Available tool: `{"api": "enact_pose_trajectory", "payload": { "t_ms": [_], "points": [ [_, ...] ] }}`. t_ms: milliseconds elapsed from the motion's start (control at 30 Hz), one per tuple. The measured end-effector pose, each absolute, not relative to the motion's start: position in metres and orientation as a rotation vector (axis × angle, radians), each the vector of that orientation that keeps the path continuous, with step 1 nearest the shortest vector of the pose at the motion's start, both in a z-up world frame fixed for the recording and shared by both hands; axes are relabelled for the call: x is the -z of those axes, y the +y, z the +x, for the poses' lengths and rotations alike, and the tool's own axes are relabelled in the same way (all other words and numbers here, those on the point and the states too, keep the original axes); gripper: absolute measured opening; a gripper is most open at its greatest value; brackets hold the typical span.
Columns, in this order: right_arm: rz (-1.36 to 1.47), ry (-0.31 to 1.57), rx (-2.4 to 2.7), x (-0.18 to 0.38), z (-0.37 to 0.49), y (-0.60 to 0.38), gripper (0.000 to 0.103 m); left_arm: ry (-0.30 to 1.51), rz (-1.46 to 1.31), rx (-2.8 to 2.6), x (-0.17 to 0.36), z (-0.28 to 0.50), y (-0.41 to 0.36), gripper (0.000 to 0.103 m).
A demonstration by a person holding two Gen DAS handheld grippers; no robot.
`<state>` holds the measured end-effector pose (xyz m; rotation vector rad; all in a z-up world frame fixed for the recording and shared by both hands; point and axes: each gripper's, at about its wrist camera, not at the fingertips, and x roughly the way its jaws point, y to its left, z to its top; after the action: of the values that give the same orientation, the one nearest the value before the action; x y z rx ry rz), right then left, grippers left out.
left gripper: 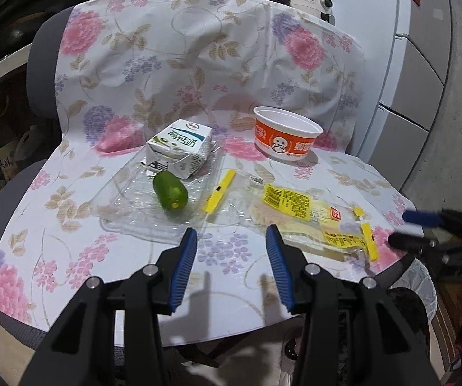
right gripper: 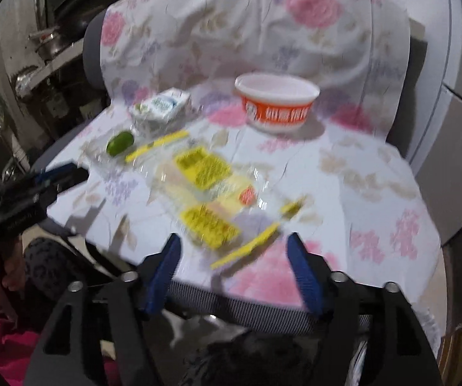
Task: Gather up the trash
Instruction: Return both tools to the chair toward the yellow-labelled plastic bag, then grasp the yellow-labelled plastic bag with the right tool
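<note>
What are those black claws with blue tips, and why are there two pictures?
They are two grabbing tools, one in each of a person's hands. Each tool carries a camera, so each picture looks along one tool's fingers. One shows the left gripper, the other the right gripper. Both are open and hold nothing. In front is a chair covered with a flowery cloth. On it lie a milk carton, a green lime, an orange bowl, a clear plastic tray and a yellow wrapper.
</note>
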<state>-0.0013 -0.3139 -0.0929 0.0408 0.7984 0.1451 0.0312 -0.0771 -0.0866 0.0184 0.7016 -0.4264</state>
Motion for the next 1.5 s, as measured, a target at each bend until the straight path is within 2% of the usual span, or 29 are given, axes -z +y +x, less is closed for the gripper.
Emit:
{"api": "enact_pose_trajectory", "payload": {
  "t_ms": [233, 433, 600, 767, 800, 867, 900, 933, 1000, 1033, 1067, 1300, 1467, 1500],
  "points": [
    [-0.027, 0.799, -0.248, 0.101, 0.060, -0.291, 0.086, 0.718, -0.010, 0.326, 0.089, 0.052, -0.049, 0.044],
    [-0.008, 0.854, -0.251, 0.126, 0.118, -0.303, 0.086, 0.718, -0.009, 0.287, 0.090, 0.067, -0.037, 0.044],
    [0.022, 0.925, -0.327, 0.150, 0.131, -0.302, 0.086, 0.731, -0.007, 0.308, 0.096, 0.075, -0.044, 0.044],
    [-0.067, 0.899, -0.352, 0.154, 0.111, -0.291, 0.085, 0.742, 0.002, 0.320, 0.101, 0.077, -0.050, 0.044],
    [-0.075, 0.900, -0.357, 0.154, 0.109, -0.291, 0.082, 0.742, 0.003, 0.320, 0.101, 0.076, -0.050, 0.044],
    [-0.087, 0.894, -0.357, 0.151, 0.103, -0.292, 0.066, 0.740, 0.002, 0.319, 0.101, 0.076, -0.050, 0.044],
    [-0.096, 0.892, -0.348, 0.151, 0.100, -0.293, 0.050, 0.739, 0.003, 0.318, 0.101, 0.075, -0.051, 0.044],
    [-0.107, 0.891, -0.332, 0.150, 0.097, -0.295, 0.038, 0.736, 0.004, 0.317, 0.101, 0.074, -0.051, 0.044],
    [-0.114, 0.892, -0.318, 0.149, 0.088, -0.300, 0.024, 0.734, 0.006, 0.317, 0.100, 0.072, -0.050, 0.044],
    [-0.115, 0.888, -0.314, 0.148, 0.082, -0.302, 0.008, 0.733, 0.006, 0.316, 0.100, 0.071, -0.049, 0.044],
    [-0.114, 0.883, -0.311, 0.147, 0.079, -0.303, 0.004, 0.731, 0.007, 0.315, 0.099, 0.069, -0.049, 0.044],
    [-0.020, 0.759, -0.055, 0.119, 0.051, -0.332, 0.001, 0.712, -0.009, 0.292, 0.094, 0.065, -0.040, 0.044],
    [0.009, 0.832, 0.015, 0.128, 0.047, -0.331, 0.002, 0.725, 0.011, 0.313, 0.101, 0.072, -0.046, 0.044],
    [0.024, 0.840, 0.003, 0.129, 0.045, -0.329, 0.007, 0.732, 0.027, 0.318, 0.104, 0.074, -0.049, 0.044]
  ]
}}
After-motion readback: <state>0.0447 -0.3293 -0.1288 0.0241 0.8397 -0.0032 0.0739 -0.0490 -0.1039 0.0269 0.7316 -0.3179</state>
